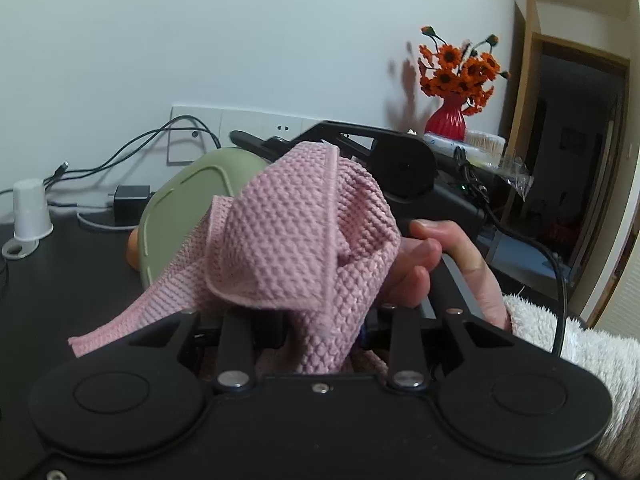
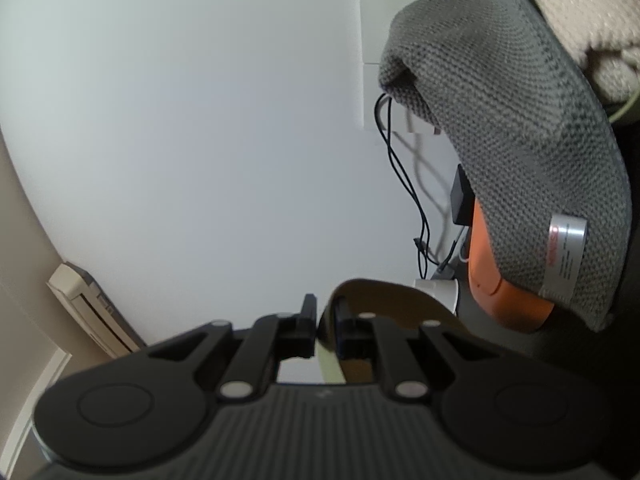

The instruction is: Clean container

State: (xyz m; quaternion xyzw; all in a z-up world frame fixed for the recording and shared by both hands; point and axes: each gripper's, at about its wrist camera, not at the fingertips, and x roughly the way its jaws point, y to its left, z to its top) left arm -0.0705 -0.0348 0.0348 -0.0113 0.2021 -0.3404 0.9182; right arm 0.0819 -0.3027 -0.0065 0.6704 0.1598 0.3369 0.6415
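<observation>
My left gripper (image 1: 320, 332) is shut on a pink waffle-weave cloth (image 1: 296, 236), which bunches up over its fingers and hides the tips. Behind the cloth a pale green container (image 1: 192, 200) stands tilted on edge above the dark table (image 1: 60, 300). In the left wrist view my right gripper (image 1: 256, 142) reaches over the container's top edge, with a hand (image 1: 440, 256) on its handle. Seen from the right wrist, the right gripper (image 2: 322, 320) is shut on the container's thin rim (image 2: 380, 292). A grey-looking knit cloth (image 2: 520, 140) with a silver label hangs at the upper right.
An upturned white paper cup (image 1: 30, 210) stands at the table's left. Cables and a black adapter (image 1: 130, 204) lie by the wall sockets. A red vase of orange flowers (image 1: 446, 120) is at the back right. An orange object (image 2: 500, 288) sits under the grey cloth.
</observation>
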